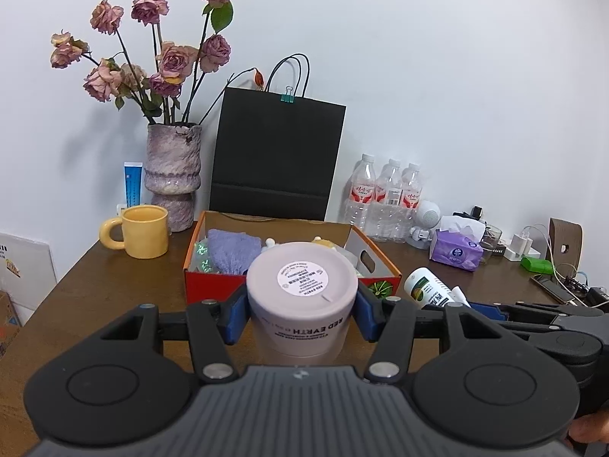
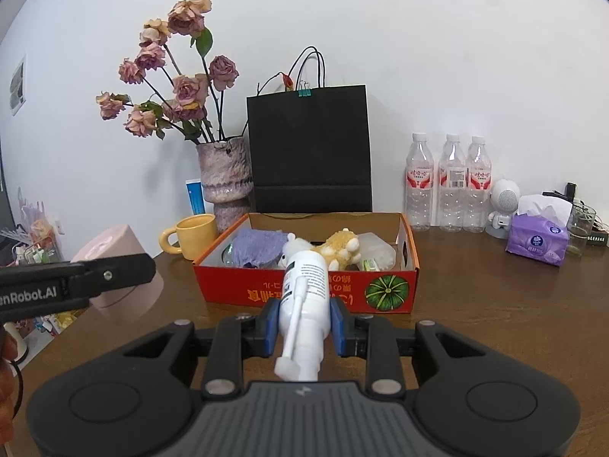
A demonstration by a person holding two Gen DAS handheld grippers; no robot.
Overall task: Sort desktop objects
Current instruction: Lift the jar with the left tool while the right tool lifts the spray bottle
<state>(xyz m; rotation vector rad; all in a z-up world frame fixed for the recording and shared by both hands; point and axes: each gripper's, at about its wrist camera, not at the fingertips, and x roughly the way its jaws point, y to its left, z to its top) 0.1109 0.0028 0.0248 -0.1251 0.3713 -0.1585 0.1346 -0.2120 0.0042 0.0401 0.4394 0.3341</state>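
My left gripper (image 1: 302,314) has its fingers clamped on a pink jar (image 1: 302,297), held bottom-up above the surface (image 1: 95,289). My right gripper (image 2: 303,327) pinches a white pump bottle (image 2: 304,304). Just beyond both sits the orange box (image 2: 304,285), already holding a purple cloth (image 2: 257,247) and plush toys (image 2: 338,249). I judge these two still need dropping in.

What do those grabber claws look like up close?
Both are black plastic. The left claw and right claw have blue pads on their fingers, silver screws at the joints, two round discs and a ribbed grey plate. One side arm carries white lettering ending "nRobot.AI".
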